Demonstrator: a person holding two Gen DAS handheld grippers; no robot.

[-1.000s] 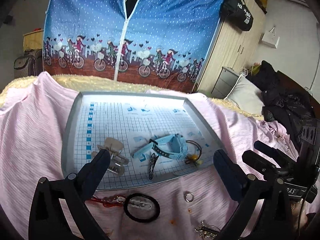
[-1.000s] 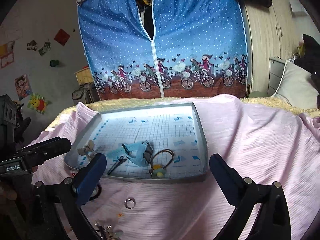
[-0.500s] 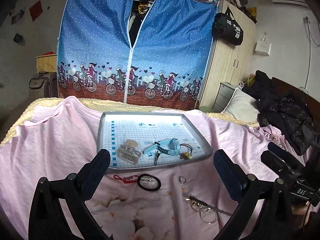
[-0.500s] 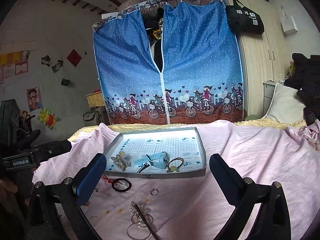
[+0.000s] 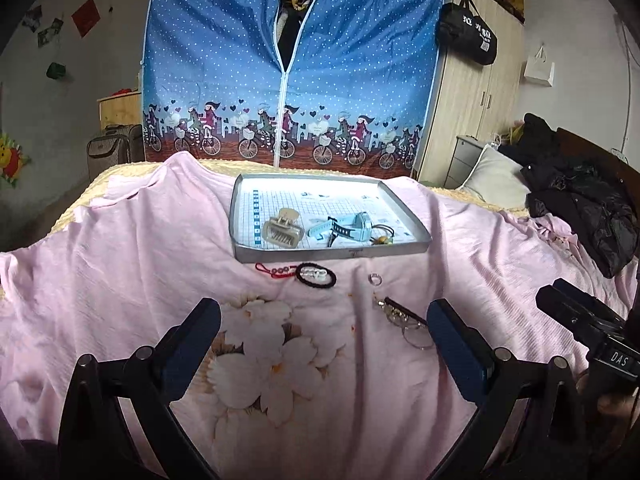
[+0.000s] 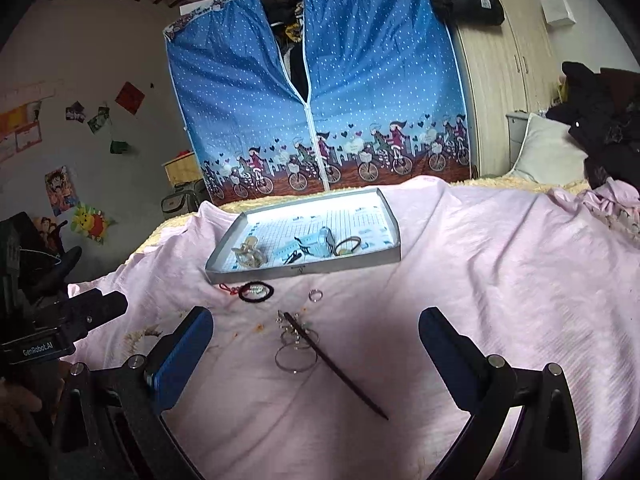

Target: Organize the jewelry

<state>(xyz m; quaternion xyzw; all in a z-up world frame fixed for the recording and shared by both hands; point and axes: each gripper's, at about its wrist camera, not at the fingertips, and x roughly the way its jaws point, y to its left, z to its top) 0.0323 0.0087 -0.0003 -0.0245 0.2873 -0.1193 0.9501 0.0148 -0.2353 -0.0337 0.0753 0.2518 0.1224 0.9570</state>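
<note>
A grey tray (image 5: 336,254) (image 6: 304,270) rests on the pink bedsheet and holds a beige hair claw (image 5: 282,230), a light blue watch (image 5: 344,224) and a dark hair tie with beads (image 6: 348,245). In front of the tray lie a red cord (image 5: 272,271), a black hair tie (image 5: 316,275) (image 6: 256,292), a small silver ring (image 5: 375,279) (image 6: 315,295) and a dark hair stick with hoops (image 6: 332,364) (image 5: 404,318). My left gripper (image 5: 324,340) and right gripper (image 6: 316,348) hover open over the sheet, well short of the tray, both holding nothing.
A blue fabric wardrobe (image 5: 288,64) stands behind the bed. Black clothing (image 5: 580,208) and a pillow (image 5: 492,178) lie at the right. A wooden cabinet (image 5: 480,92) with a black bag is at the back right. A floral print (image 5: 264,344) marks the sheet.
Both grippers have pulled back and up from the tray, which now looks smaller and farther. The hair stick and hoops have come into view. Both stay open.
</note>
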